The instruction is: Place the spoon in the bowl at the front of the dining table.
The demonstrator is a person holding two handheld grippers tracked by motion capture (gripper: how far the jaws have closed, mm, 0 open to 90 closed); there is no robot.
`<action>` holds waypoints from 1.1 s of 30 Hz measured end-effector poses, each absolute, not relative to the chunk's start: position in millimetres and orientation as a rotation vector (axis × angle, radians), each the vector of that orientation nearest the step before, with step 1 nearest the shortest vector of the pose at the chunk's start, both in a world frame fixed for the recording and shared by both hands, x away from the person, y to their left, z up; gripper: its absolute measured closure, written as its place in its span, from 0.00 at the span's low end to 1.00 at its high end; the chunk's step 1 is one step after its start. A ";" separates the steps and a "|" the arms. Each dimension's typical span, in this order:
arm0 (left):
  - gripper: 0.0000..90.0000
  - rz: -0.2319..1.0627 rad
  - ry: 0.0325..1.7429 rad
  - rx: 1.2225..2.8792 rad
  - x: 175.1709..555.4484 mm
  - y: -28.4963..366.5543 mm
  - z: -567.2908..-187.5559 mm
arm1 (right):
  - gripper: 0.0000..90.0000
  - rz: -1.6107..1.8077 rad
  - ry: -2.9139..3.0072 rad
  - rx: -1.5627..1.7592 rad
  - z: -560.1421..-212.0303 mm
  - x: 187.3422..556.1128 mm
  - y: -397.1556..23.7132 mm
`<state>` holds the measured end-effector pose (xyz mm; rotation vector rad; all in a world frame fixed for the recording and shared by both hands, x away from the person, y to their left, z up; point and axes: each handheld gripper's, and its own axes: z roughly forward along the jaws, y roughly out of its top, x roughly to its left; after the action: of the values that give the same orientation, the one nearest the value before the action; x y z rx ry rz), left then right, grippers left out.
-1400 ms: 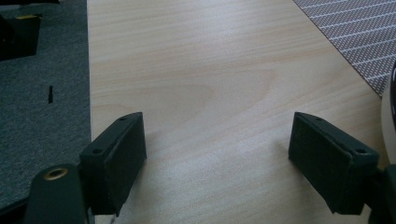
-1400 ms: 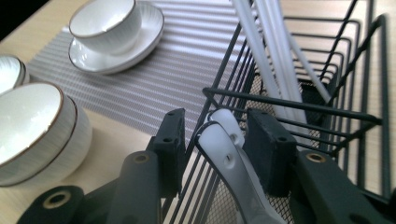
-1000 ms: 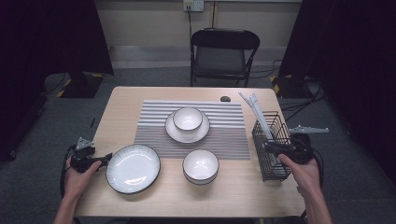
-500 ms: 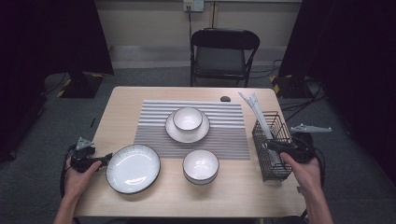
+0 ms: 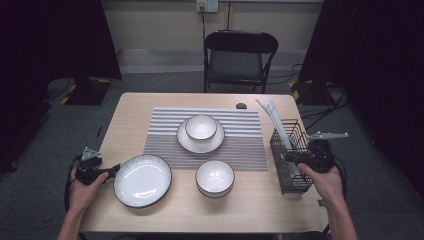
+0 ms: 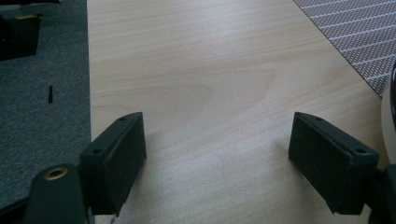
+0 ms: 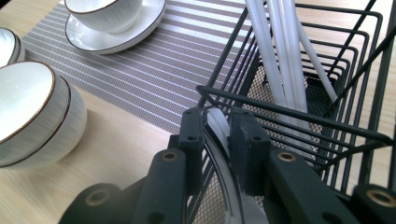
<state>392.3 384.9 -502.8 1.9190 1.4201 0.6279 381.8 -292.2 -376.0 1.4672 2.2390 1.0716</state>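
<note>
I find my right gripper (image 7: 217,140) at the near wall of the black wire basket (image 5: 291,155) on the table's right side. Its jaws stand close together and have just opened slightly; between them sits the rim of a white utensil (image 7: 219,126), together with the basket's wire. I cannot tell whether the pads press on it. Several white sticks (image 7: 275,51) lean upright in the basket's far part.

My left gripper (image 6: 219,158) rests low over bare table (image 6: 196,70) at the left edge, jaws wide apart, holding nothing. The large plate (image 5: 142,180) lies just beside it, the bowl (image 5: 215,177) further right.
</note>
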 end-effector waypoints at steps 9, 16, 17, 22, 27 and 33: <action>0.21 0.626 1.421 1.917 392.3 384.8 -502.9 | 0.84 1.025 2.258 1.505 -376.1 384.9 -293.3; 0.21 0.626 1.421 1.917 392.3 384.8 -502.8 | 0.89 1.034 2.224 1.433 -378.4 383.2 -297.2; 0.21 0.628 1.420 1.919 392.3 384.9 -502.8 | 0.89 1.043 2.221 1.425 -378.8 383.1 -297.8; 0.21 0.628 1.420 1.918 392.3 384.9 -502.8 | 0.90 1.097 2.208 1.385 -379.2 380.7 -301.8; 0.21 0.626 1.421 1.918 392.3 384.8 -502.8 | 0.91 1.096 2.219 1.342 -379.0 380.3 -301.0; 0.21 0.628 1.420 1.919 392.3 384.9 -502.8 | 0.91 1.112 2.220 1.310 -379.4 379.6 -301.3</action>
<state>392.3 384.9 -502.8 1.9188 1.4201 0.6282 379.6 -301.3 -379.4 1.3099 2.2204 1.1125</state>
